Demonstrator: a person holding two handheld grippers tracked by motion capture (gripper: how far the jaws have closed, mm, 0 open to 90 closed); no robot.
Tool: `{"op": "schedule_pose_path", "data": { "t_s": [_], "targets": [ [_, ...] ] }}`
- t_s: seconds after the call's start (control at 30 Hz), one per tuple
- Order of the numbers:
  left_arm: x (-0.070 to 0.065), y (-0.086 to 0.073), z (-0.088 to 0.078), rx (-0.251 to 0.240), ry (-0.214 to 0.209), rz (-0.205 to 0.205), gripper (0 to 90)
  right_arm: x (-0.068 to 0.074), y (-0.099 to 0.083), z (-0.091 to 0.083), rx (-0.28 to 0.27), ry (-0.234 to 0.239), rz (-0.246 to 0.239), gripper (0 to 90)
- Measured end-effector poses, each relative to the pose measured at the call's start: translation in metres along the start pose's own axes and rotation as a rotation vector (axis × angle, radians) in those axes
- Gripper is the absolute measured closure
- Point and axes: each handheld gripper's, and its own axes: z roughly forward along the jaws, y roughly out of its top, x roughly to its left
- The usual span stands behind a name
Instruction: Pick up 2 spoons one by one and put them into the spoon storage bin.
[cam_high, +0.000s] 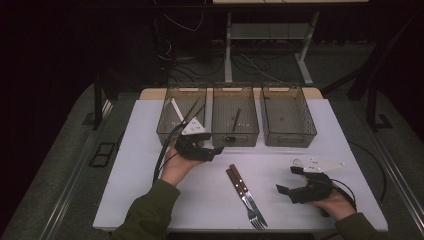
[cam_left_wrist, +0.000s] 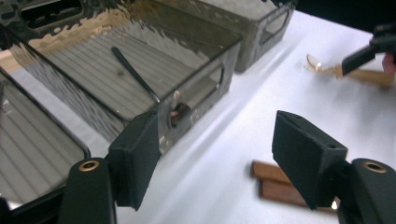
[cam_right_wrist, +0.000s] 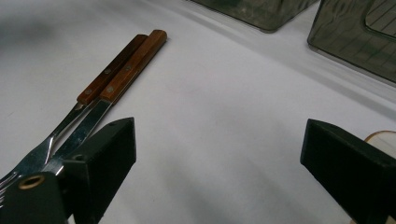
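Observation:
Two wooden-handled utensils (cam_high: 244, 190) lie side by side at the table's middle front; one ends in fork tines. Their handles also show in the left gripper view (cam_left_wrist: 275, 184) and the right gripper view (cam_right_wrist: 121, 65). My left gripper (cam_high: 212, 148) hovers just in front of the middle bin (cam_high: 235, 136), open, with nothing between its jaws (cam_left_wrist: 217, 158). A thin black utensil (cam_left_wrist: 135, 74) lies inside that bin. My right gripper (cam_high: 289, 180) rests at the front right, open and empty (cam_right_wrist: 219, 168), to the right of the two utensils.
Three smoky see-through bins stand in a row at the back: the left bin (cam_high: 167, 122) holds a white piece and dark sticks, the right bin (cam_high: 290, 136) looks empty. A pale wooden utensil (cam_left_wrist: 364, 75) lies beside my right gripper. White table (cam_high: 150, 190).

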Motion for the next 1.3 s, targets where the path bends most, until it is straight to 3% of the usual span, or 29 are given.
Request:
{"op": "schedule_pose_path", "data": {
  "t_s": [0.27,0.5,0.73,0.87,1.1,1.3],
  "targets": [
    [-0.009,-0.025,-0.011,0.001,-0.013,0.012,25.6,0.000,0.000,-0.001,-0.001,0.001,0.002,10.3],
    [-0.018,-0.048,-0.026,-0.013,-0.017,-0.019,14.1,0.000,0.000,-0.001,-0.003,0.001,-0.002,10.3],
    [-0.025,-0.069,-0.043,-0.012,-0.042,-0.040,9.5,0.001,0.000,-0.001,-0.003,0.002,-0.003,10.3],
    [-0.027,-0.080,-0.050,-0.011,-0.031,-0.062,4.5,0.001,0.000,0.000,-0.004,0.002,-0.005,10.3],
    [-0.026,-0.094,-0.058,0.004,-0.047,-0.082,0.0,0.001,0.001,-0.001,-0.002,0.005,-0.002,10.3],
    [-0.025,-0.094,-0.060,0.009,-0.043,-0.059,0.0,0.001,0.002,-0.002,-0.003,0.023,-0.019,10.3]
  ]
}}
